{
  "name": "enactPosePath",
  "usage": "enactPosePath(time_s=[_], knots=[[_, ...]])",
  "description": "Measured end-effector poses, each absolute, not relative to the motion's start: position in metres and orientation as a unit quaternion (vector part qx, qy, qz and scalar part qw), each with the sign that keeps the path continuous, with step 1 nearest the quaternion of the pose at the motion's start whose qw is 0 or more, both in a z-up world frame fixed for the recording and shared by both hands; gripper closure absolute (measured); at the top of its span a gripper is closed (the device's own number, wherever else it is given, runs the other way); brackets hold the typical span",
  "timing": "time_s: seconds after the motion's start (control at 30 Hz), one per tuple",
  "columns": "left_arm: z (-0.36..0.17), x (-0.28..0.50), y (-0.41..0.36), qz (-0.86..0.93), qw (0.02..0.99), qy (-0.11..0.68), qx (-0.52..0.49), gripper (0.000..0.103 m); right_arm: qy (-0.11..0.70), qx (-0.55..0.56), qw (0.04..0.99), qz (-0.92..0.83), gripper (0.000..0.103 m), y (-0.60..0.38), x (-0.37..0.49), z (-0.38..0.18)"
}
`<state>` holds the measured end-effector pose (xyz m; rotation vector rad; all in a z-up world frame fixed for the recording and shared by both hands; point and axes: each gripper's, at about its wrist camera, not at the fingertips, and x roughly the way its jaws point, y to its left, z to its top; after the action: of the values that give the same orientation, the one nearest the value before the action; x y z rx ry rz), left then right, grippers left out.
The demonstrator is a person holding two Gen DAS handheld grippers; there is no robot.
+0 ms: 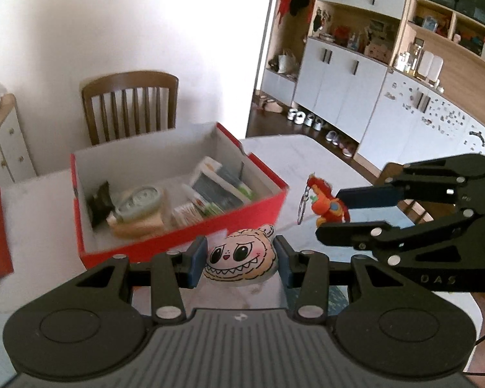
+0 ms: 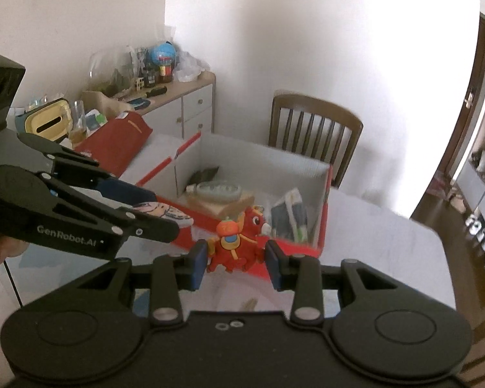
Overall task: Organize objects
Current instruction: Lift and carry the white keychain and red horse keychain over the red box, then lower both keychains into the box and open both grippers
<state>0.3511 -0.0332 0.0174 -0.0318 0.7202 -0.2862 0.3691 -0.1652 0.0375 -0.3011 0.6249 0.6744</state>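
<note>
My left gripper [image 1: 241, 260] is shut on a flat cream monster-face toy [image 1: 241, 255] and holds it above the table, just in front of the open red box [image 1: 184, 236]. My right gripper [image 2: 237, 265] is shut on a red and orange figure keychain [image 2: 239, 242], also held up near the red box [image 2: 323, 226]. In the left wrist view the right gripper [image 1: 331, 208] holds the keychain [image 1: 326, 203] to the right of the box. In the right wrist view the left gripper [image 2: 160, 213] holds the monster toy [image 2: 161, 210] at left. The box holds several small items.
A white marble table [image 1: 307, 161] carries the box. A wooden chair [image 1: 129, 106] stands behind it. A red box lid [image 2: 116, 144] lies at the left beside a cluttered sideboard [image 2: 184, 97]. White cabinets and shelves [image 1: 355, 80] line the right wall.
</note>
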Motion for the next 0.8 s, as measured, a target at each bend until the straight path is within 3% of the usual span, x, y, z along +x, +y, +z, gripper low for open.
enactPosePath(time_s=[0.8], knots=[[0.003, 0.459, -0.005, -0.075, 0.926, 0.367, 0.054, 0.06, 0.319, -0.181, 0.883, 0.293, 0.065, -0.106, 0.463, 0.019]])
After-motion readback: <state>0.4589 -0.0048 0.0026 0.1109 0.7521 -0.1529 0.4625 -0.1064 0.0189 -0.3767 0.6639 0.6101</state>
